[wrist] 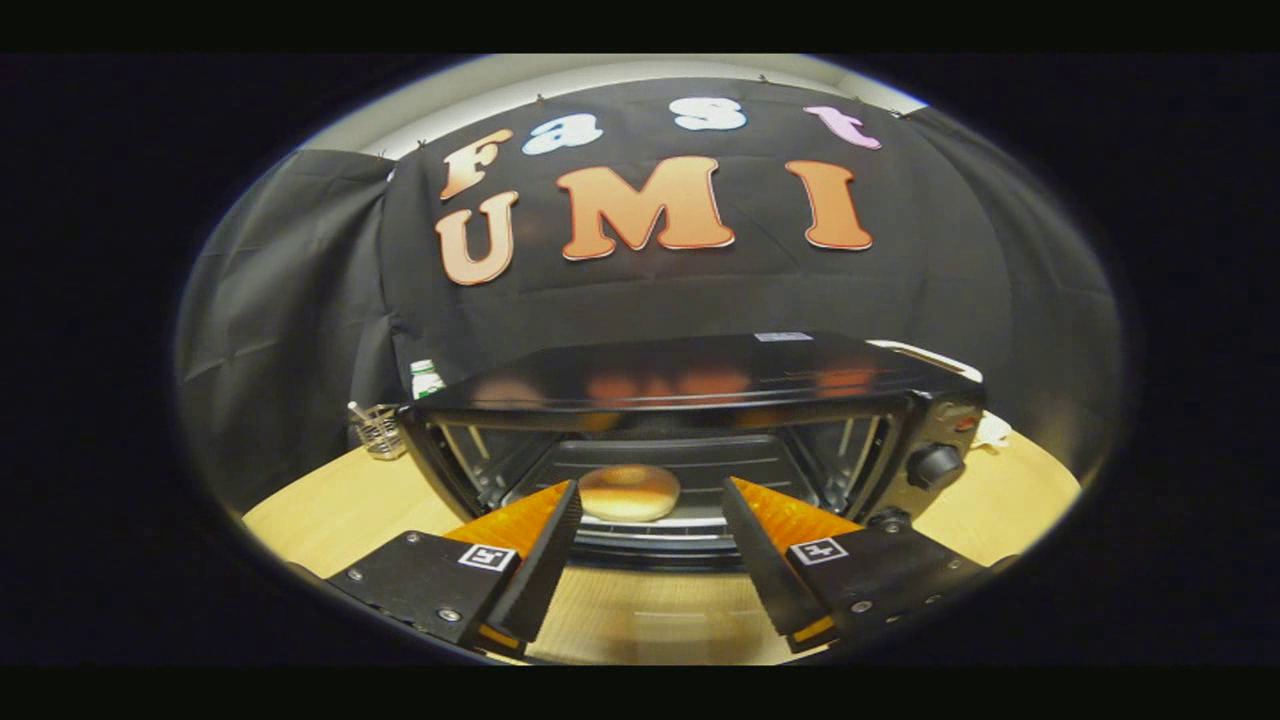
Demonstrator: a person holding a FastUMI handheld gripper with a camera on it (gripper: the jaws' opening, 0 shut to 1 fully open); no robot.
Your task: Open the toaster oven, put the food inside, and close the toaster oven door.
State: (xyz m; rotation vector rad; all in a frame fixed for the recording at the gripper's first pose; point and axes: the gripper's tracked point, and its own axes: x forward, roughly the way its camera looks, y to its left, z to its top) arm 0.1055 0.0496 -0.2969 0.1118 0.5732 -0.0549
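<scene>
Flanking empty air, spread tongs (648, 490) facing bun (629, 492) inside toaster oven (690, 420)

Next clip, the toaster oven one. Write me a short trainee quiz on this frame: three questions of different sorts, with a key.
1. True or false: the bun is held between the fingers of the gripper.
2. Multiple choice: the toaster oven is (A) shut, (B) open with the bun on its rack, (C) open and holding nothing.
3. Short answer: which task step is left?

Key
1. False. The fingers stand apart, open, and the bun lies on the rack just beyond their tips.
2. B.
3. Closing the door; the bun is already inside.
</scene>
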